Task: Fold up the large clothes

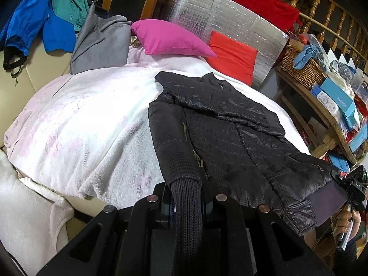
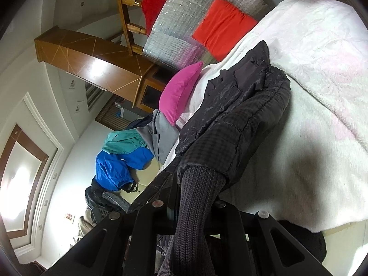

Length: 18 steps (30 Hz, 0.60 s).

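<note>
A black quilted jacket [image 1: 230,126] lies front-up on a white and pink blanket [image 1: 80,119], collar toward the far cushions. My left gripper [image 1: 186,199] is shut on the ribbed knit cuff [image 1: 187,220] of the jacket's left-hand sleeve, at the near edge of the blanket. In the right wrist view, which is rolled sideways, my right gripper [image 2: 195,209] is shut on the other ribbed cuff [image 2: 200,191], and the jacket [image 2: 241,115] stretches away from it. The right gripper [image 1: 352,186] also shows at the jacket's near right corner, held by a person's hand [image 1: 345,225].
A pink cushion [image 1: 170,38] and a red cushion [image 1: 232,55] lean at the far end against a silver foil panel [image 1: 218,16]. Grey [image 1: 101,43], blue [image 1: 30,27] and teal [image 1: 66,2] garments are piled far left. A wooden shelf with a wicker basket [image 1: 301,66] and boxes stands right.
</note>
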Available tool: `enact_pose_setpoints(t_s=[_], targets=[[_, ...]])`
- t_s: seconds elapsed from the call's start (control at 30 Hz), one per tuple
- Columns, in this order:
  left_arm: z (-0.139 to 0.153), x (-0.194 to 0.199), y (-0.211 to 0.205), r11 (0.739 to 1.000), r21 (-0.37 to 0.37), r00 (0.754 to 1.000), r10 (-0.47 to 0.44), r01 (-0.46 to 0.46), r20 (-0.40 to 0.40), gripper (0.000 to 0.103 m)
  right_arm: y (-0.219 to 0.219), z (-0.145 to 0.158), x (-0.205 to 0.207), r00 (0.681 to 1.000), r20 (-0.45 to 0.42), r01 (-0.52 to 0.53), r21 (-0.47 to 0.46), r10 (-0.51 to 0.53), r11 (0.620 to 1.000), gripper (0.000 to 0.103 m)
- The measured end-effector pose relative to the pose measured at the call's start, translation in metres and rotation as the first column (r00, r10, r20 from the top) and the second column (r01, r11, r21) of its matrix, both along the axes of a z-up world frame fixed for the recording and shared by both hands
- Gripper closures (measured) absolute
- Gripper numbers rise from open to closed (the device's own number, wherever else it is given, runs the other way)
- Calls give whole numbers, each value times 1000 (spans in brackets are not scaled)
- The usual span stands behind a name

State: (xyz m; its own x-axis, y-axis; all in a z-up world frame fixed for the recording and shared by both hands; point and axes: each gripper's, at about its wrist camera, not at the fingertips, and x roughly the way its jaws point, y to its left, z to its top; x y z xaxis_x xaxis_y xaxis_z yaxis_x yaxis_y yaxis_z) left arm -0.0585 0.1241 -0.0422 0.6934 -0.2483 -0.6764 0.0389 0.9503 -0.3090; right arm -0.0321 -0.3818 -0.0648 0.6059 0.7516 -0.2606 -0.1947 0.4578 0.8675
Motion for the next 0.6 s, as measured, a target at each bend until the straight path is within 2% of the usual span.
enact_pose_setpoints(t_s=[0.3,0.6], targets=[[4,-8,4,1000,12,1000,-11,11,4,85,-6,-9,-18,1000,-2,-9,24,9,1000,90],[-9,-2,7,1000,13,999,-22,23,-31,85,-10,-16,-20,1000,-27,-16,20,16,1000,90]])
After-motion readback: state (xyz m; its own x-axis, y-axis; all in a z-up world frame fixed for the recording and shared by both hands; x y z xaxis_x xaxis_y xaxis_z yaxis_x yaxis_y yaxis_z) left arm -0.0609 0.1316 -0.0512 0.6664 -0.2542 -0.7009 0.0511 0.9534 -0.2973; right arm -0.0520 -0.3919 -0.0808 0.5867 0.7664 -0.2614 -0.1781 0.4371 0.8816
